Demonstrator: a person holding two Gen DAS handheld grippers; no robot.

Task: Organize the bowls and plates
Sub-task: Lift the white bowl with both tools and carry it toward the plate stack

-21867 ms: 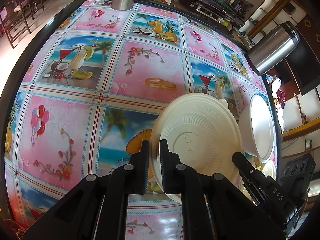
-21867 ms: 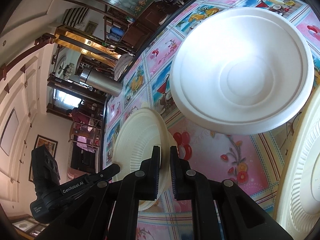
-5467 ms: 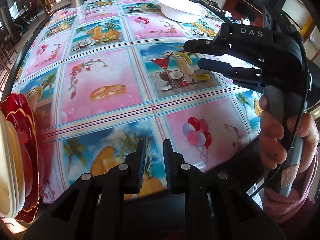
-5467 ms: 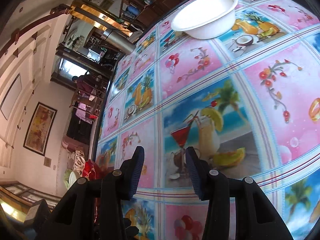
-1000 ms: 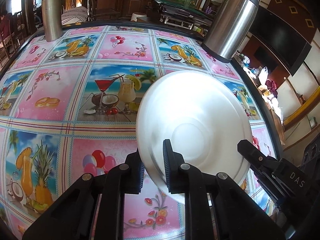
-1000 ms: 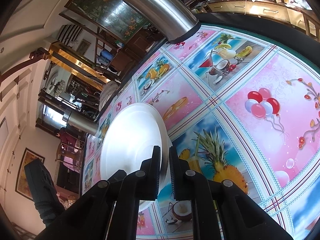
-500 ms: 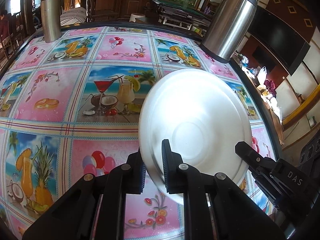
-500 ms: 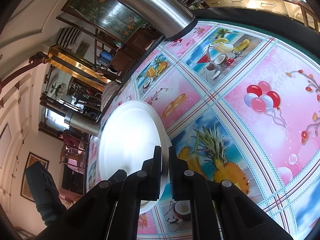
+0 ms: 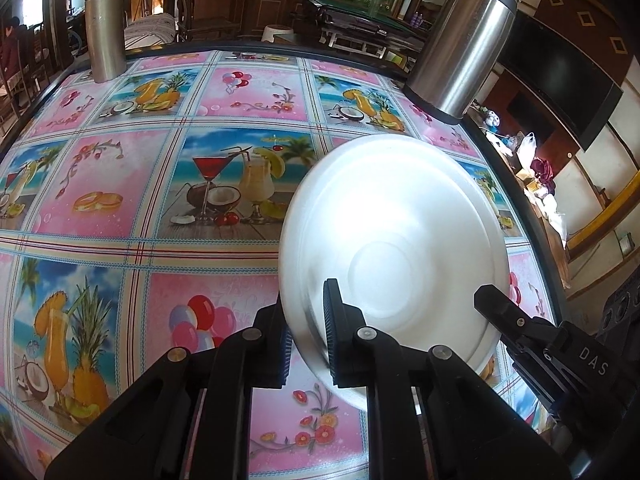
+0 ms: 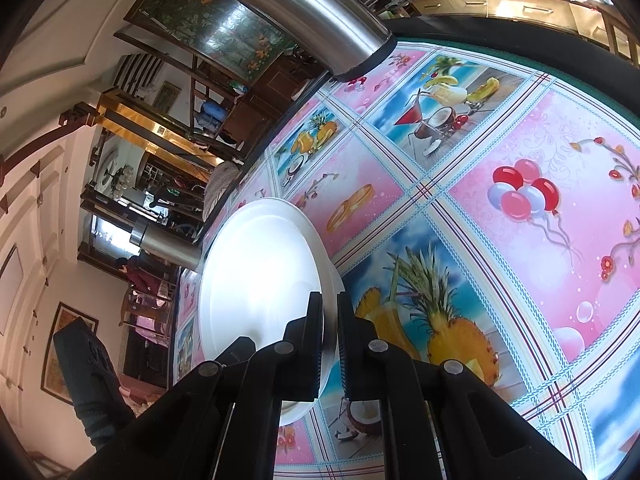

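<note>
While both grippers pinched its rim from opposite sides, the white bowl (image 9: 394, 236) hung tilted above the table (image 9: 120, 184), its hollow facing the left wrist camera. The left gripper (image 9: 306, 340) had its two fingers pressed on the bowl's near rim, one finger inside the hollow and the other behind the wall. The right gripper (image 10: 330, 340) clamped the rim on the far side of the bowl (image 10: 260, 280), its fingers nearly together with only the thin wall between them; in the left wrist view that gripper (image 9: 496, 308) showed at the bowl's lower right edge, with "DAS" on its body.

Whether the bowl touched the cloth could not be told from either view, though its lower edge hung over a pink floral square near the table's right edge. The table carried a glossy cloth of pink and blue squares with cocktails, pineapples, balloons and rings.

A large steel flask (image 9: 460, 40) stood at the far right edge of the table, beyond the bowl and apart from it. A slimmer steel tumbler (image 9: 105, 26) stood at the far left corner. In the right wrist view the flask (image 10: 304, 12) loomed at the top, and the tumbler (image 10: 164, 246) sat just past the bowl's far rim.
</note>
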